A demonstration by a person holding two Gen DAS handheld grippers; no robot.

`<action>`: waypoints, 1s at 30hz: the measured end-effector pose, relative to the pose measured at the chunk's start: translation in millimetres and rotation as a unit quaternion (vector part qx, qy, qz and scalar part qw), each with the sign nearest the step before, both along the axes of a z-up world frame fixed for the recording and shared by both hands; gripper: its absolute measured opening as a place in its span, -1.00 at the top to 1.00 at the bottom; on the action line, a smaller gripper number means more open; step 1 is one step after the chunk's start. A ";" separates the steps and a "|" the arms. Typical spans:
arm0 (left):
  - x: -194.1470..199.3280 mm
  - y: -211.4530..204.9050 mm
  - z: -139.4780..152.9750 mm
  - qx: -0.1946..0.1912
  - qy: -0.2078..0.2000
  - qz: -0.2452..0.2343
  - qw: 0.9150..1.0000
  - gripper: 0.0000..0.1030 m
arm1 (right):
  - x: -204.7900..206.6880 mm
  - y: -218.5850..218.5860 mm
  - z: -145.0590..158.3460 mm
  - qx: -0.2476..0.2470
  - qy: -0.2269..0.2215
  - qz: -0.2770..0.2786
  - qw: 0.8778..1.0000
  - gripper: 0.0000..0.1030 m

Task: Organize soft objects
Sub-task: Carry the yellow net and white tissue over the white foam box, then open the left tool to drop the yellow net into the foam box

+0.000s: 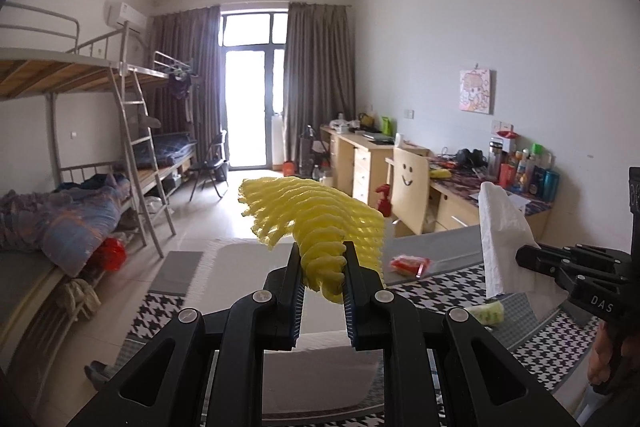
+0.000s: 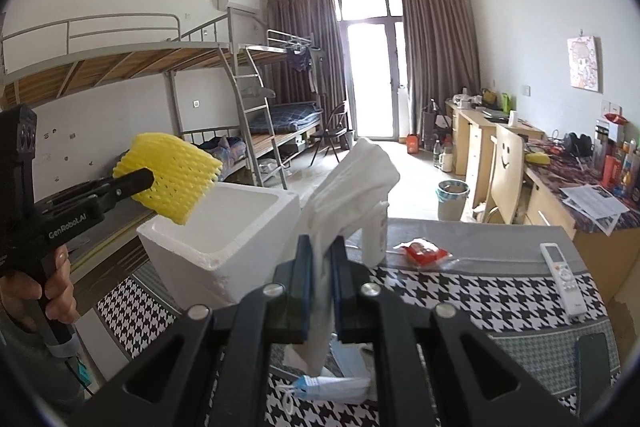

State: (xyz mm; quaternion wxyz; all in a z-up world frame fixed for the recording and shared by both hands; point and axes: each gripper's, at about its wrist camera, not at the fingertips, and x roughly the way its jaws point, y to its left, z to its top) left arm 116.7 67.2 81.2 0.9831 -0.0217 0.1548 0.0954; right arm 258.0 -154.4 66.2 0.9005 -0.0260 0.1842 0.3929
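1. The left gripper (image 1: pixel 322 267) is clamped on a yellow foam net (image 1: pixel 316 223), pinched at one bunched end; the rest fans out free above the table (image 1: pixel 440 251).
2. The right gripper (image 2: pixel 322 267) is closed tight on a white tissue (image 2: pixel 352 195), which stands up between the pads and droops below them.
3. Seen from the right wrist, the net hangs over the near rim of the white foam box (image 2: pixel 224 231), which stands open on the table.
4. The net looks very light and springy: it squashes under the pads yet should recover, so a grip at the gathered end seems sound.
5. The tissue is limp, thin and easily torn; holding a folded thickness, as now, likely suits it best.
6. A red packet (image 2: pixel 424 253), a remote (image 2: pixel 562 273) and face masks (image 2: pixel 332 383) lie on the table.
7. The box's inside is mostly hidden by its wall, so its contents cannot be told; the masks are partly covered by the right gripper.
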 end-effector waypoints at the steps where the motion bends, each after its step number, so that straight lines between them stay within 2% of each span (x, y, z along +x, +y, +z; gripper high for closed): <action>1: -0.6 2.0 0.1 0.000 0.000 0.003 1.000 0.65 | 0.5 2.6 0.1 0.000 0.000 0.003 1.000 0.78; 15: 2.5 22.7 -1.7 -0.001 0.012 0.045 0.999 0.65 | -0.7 42.8 2.3 0.001 0.000 0.054 0.999 0.78; 30: 28.1 36.9 -11.0 -0.013 0.043 0.052 0.998 0.65 | 0.2 48.7 1.9 -0.002 0.002 0.048 0.999 0.78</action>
